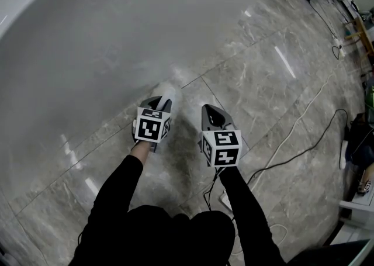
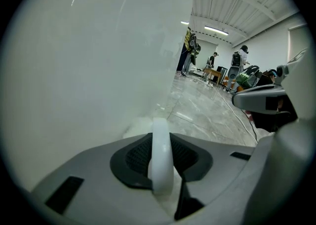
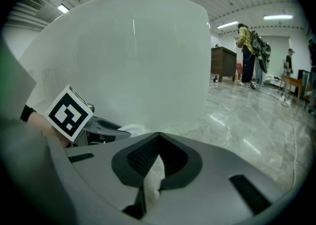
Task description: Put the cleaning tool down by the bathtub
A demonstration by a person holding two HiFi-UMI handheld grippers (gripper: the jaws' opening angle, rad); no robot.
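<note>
Here, the bathtub (image 1: 87,37) fills the upper left; the cleaning tool (image 1: 169,90), likely light and soft-headed, sits mid-frame at its foot. Left gripper (image 1: 161,103) clamps its stiff, smooth handle (image 2: 161,155), the sensible hold; right gripper (image 1: 211,113) pinches a white fibrous scrap (image 3: 152,179).

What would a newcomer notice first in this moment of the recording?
The big white bathtub fills the head view's upper left, its rounded wall rising from the grey marble-tile floor. At its foot, the left gripper has its jaws shut on a white cleaning tool, and the right gripper beside it pinches a white fuzzy scrap.
</note>
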